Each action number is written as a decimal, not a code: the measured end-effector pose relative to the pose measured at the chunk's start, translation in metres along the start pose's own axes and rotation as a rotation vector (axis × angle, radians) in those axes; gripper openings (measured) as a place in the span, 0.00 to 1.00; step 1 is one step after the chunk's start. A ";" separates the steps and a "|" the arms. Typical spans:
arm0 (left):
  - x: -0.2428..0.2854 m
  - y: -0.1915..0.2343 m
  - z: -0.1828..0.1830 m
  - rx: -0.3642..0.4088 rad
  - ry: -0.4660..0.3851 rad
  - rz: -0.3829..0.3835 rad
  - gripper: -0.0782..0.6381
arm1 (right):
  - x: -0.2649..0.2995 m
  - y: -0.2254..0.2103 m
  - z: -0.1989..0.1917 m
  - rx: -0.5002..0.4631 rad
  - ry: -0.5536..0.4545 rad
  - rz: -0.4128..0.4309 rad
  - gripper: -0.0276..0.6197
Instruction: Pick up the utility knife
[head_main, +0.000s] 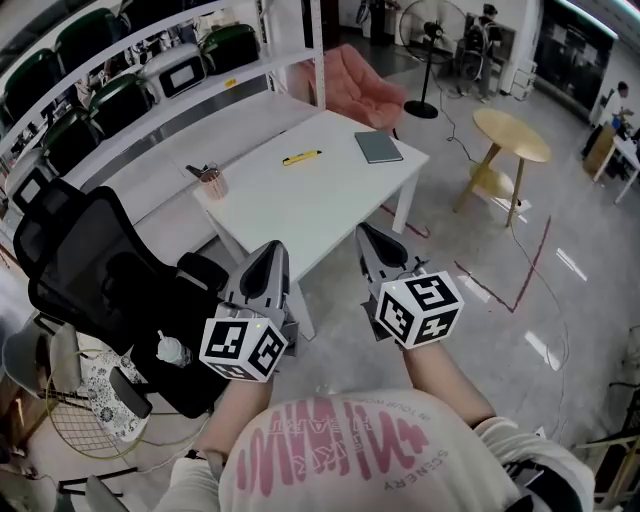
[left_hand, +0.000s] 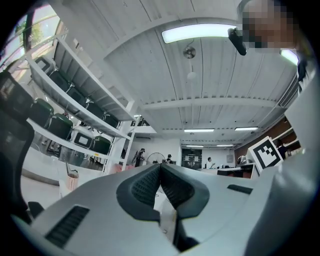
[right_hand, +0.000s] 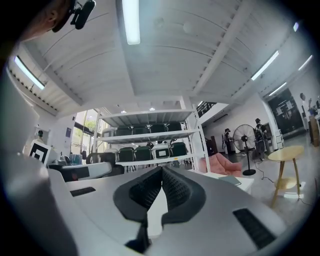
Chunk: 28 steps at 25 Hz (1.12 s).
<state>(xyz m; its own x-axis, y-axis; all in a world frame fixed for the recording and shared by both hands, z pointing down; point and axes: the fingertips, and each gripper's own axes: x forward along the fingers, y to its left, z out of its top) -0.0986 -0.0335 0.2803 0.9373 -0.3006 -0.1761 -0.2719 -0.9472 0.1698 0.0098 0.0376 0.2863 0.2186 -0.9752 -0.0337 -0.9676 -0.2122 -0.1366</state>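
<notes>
The white table (head_main: 340, 215) stands ahead of the person. The left gripper (head_main: 270, 248) and right gripper (head_main: 366, 232) hover short of its near edge, both with jaws pressed together and empty. The yellow utility knife (head_main: 301, 157) lies on the tabletop's far part, not yet picked up; approach, opening and grasp are all left to do.

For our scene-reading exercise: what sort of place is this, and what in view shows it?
Probably an open workshop or lab space: white shelving stacked with dark cases, a white table bearing a yellow utility knife, and a standing fan further back.
</notes>
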 end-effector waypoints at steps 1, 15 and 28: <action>0.009 0.005 0.002 0.004 -0.011 0.005 0.14 | 0.009 -0.006 0.004 -0.006 -0.006 0.007 0.06; 0.100 0.048 -0.012 -0.011 -0.063 0.041 0.14 | 0.092 -0.077 0.002 0.008 0.006 0.041 0.06; 0.166 0.091 -0.049 -0.042 0.022 0.041 0.14 | 0.146 -0.130 -0.027 0.073 0.054 -0.005 0.06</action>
<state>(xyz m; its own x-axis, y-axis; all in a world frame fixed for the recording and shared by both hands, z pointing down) 0.0426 -0.1642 0.3138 0.9305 -0.3356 -0.1465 -0.3007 -0.9286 0.2174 0.1645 -0.0792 0.3260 0.2143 -0.9766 0.0199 -0.9545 -0.2137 -0.2082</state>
